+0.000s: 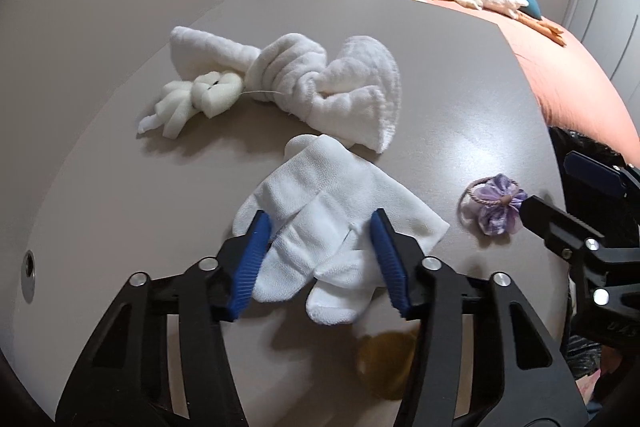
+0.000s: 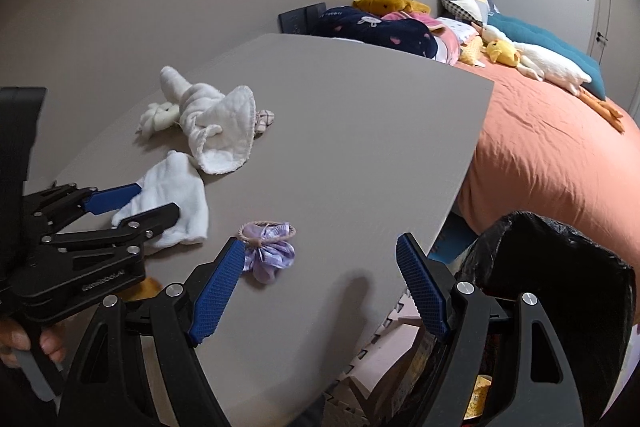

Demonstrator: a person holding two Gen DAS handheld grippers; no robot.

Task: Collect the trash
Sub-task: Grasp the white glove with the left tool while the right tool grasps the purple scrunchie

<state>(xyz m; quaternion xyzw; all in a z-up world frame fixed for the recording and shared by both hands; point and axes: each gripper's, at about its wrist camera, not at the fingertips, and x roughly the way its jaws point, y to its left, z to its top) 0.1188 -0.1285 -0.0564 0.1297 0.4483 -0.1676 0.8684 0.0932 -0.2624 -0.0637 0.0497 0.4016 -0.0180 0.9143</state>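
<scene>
A white glove (image 1: 320, 223) lies flat on the grey table (image 1: 460, 87). My left gripper (image 1: 320, 259) is open, its blue pads either side of the glove's fingers, just above them. It also shows in the right wrist view (image 2: 156, 203) over the glove (image 2: 176, 195). A purple hair scrunchie (image 1: 496, 209) lies to the right. My right gripper (image 2: 320, 287) is open and empty, the scrunchie (image 2: 270, 249) just beyond its left pad. A knotted white towel (image 1: 320, 83) and a white foam piece (image 1: 192, 99) lie farther back.
A bin lined with a black bag (image 2: 560, 267) stands off the table's right edge. A bed with an orange cover (image 2: 540, 147), pillows and plush toys lies beyond. A yellowish object (image 1: 384, 359) sits under my left gripper. A metal hole (image 1: 29, 267) is in the table at left.
</scene>
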